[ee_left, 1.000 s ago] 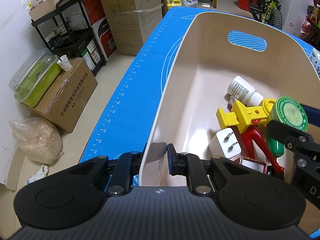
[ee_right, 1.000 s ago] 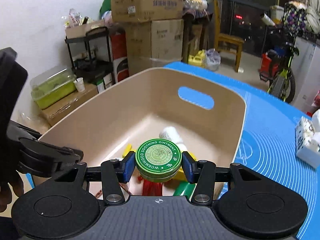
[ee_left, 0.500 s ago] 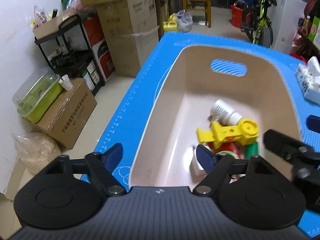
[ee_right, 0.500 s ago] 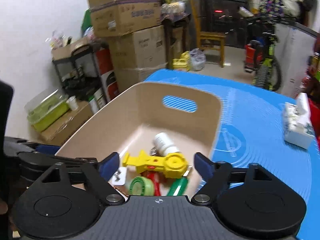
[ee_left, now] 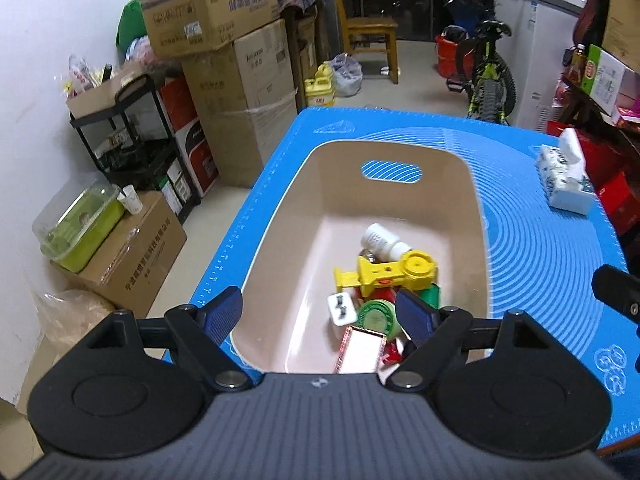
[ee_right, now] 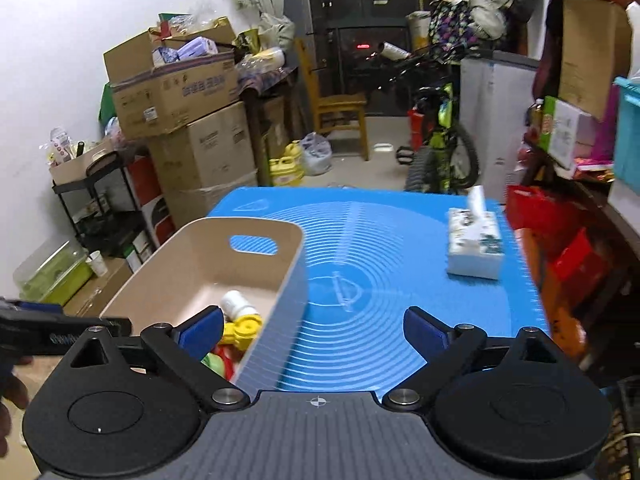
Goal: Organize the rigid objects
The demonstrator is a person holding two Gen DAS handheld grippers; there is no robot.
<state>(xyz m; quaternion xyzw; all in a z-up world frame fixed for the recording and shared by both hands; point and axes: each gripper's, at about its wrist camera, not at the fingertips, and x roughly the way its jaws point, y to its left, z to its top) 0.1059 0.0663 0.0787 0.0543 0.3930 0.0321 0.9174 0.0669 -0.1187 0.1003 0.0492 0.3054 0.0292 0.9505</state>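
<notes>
Both grippers hung above the desk w/ jaws spread wide, nothing held: left gripper (ee_left: 319, 310) over the near end of the beige bin (ee_left: 478, 216), right gripper (ee_right: 313, 326) over the blue mat (ee_right: 372, 280) just right of the bin. The rigid objs lay piled in the bin's near half: green ointment tin (ee_left: 375, 316), yellow toy (ee_left: 390, 272), white pill bottle (ee_left: 380, 240), white plug adapter (ee_left: 341, 309), small framed card (ee_left: 362, 350). The tissue pack (ee_right: 474, 248) sat well right of the bin. Judged: sorting looks about finished; best to back both grippers straight off w/o nudging the bin wall. Tin lettering was too small to read here; carton print on the boxes beyond the bin was illegible.
</notes>
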